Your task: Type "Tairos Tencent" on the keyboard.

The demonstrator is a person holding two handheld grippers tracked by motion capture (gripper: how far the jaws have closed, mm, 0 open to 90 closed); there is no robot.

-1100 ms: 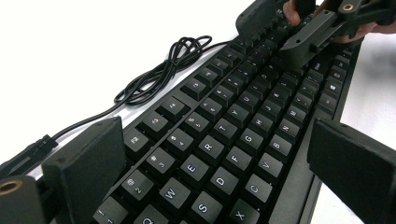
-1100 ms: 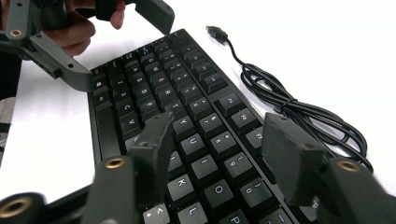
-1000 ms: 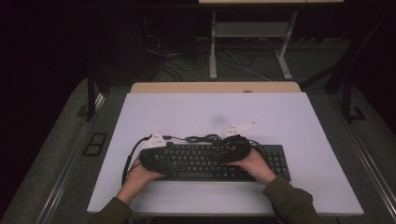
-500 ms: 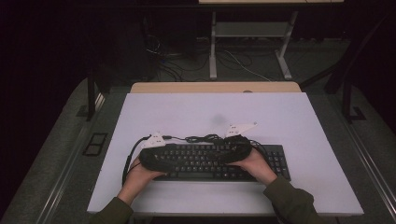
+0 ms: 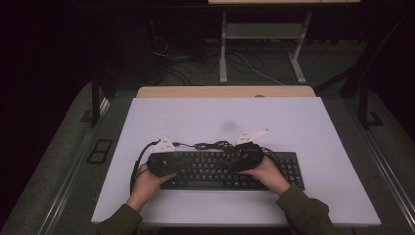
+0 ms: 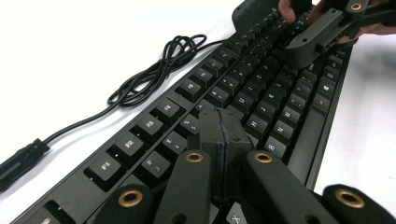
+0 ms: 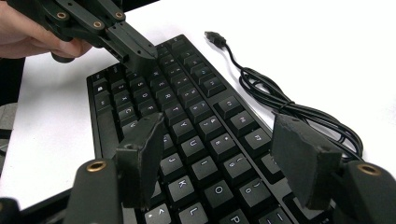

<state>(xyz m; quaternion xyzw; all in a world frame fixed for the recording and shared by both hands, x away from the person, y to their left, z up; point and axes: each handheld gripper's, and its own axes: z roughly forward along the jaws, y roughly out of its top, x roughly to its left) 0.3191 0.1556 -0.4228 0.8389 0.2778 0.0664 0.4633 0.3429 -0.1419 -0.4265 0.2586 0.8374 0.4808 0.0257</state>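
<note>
A flat black plastic computer keyboard [image 5: 230,169] is seen lying on the white worktop [image 5: 303,127], near the person's edge, with its long axis running from left to right across that edge. Its thin black cable [image 6: 154,77] is coiled loosely on the worktop just behind the back edge, and the plug end [image 7: 215,36] is left lying free. The left claw [image 6: 223,128] is held over the left half of the keys, and its jaws have just been closing until they are now pressed together with nothing between them; the joined tips are pointed down at the upper letter rows, though whether a key is touched cannot be told. The right claw [image 7: 224,161] is held over the right half of the letter block with its jaws standing apart and empty, several keys being visible between them. The keys therefore lie directly below both claws, and the left one, closed into a single point, is judged to be the better placed for pressing a key. No containers are to be seen on the worktop.
</note>
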